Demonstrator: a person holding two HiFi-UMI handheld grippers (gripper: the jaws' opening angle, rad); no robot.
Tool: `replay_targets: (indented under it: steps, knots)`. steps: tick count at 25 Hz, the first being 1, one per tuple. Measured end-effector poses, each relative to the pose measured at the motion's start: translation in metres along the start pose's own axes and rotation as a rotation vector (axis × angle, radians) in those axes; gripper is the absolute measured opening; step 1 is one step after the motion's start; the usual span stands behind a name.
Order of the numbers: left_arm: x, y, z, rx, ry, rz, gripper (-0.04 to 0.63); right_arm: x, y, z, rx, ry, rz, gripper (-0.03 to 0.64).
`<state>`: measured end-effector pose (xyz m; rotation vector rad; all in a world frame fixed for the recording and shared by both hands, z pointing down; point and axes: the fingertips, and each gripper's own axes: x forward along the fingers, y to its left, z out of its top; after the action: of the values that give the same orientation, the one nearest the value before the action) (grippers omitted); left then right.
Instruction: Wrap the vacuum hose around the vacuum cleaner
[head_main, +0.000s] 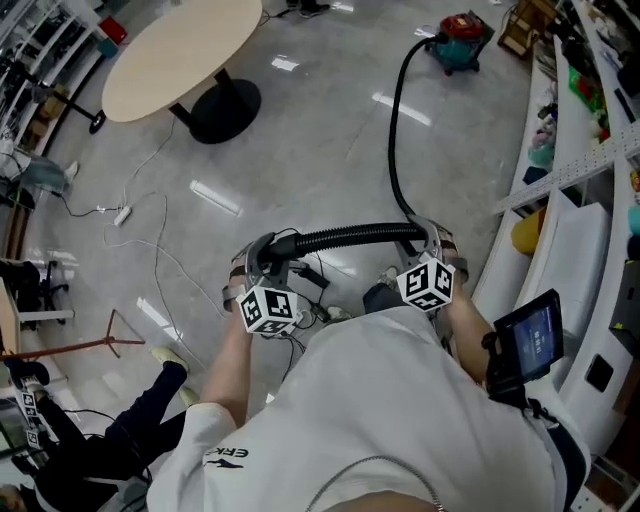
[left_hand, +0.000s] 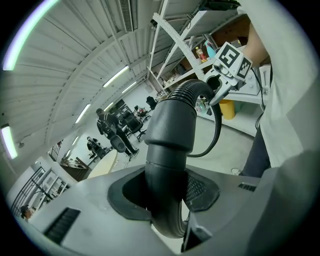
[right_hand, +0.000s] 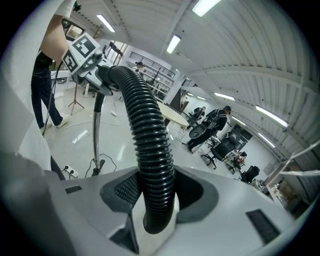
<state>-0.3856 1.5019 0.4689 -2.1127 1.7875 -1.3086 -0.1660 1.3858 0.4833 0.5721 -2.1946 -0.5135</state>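
Nearest: the person, seen from above, holds a gripper in each hand at waist level.

Left gripper (head_main: 262, 258): jaws closed on the smooth cuff (left_hand: 172, 125) at the free end of the vacuum hose (head_main: 350, 236). The pads press it from both sides and the cuff tip pokes out below them. Probable reason: the rigid cuff is the surest place to steer a loose end.

Right gripper (head_main: 432, 238): jaws clamped on the ribbed part (right_hand: 150, 140) of the same hose, further along its length.

The stretch between the two grippers runs nearly level and fairly straight in front of the person. Judgement: two holds keep a floppy hose from sagging and give a controlled length to lay down as a loop.

Past the right gripper the hose drops to the floor (head_main: 320, 130) and curves away to the vacuum cleaner (head_main: 462, 40), which stands well apart from the person, near the shelving (head_main: 590, 150). No turn of hose lies around its body, so wrapping has not begun. The person must close in on it first.

Further left: loose cables and a power strip (head_main: 122, 214), a trip risk, and beyond them a round table (head_main: 180, 55).
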Motion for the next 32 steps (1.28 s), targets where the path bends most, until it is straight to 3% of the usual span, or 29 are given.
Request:
replay_targets:
  steps: [7,14,32]
  knots:
    - [0.049,-0.004,0.049,0.059,-0.071,-0.094,0.138,-0.012,-0.04,-0.035,0.085,0.054,-0.088,0.179]
    - [0.114,-0.015,0.121,0.121,-0.13,-0.165,0.138,-0.019,-0.102,-0.086,0.17,0.086,-0.172,0.179]
    - [0.232,-0.01,0.263,0.277,-0.257,-0.24,0.138,-0.028,-0.216,-0.162,0.334,0.132,-0.368,0.179]
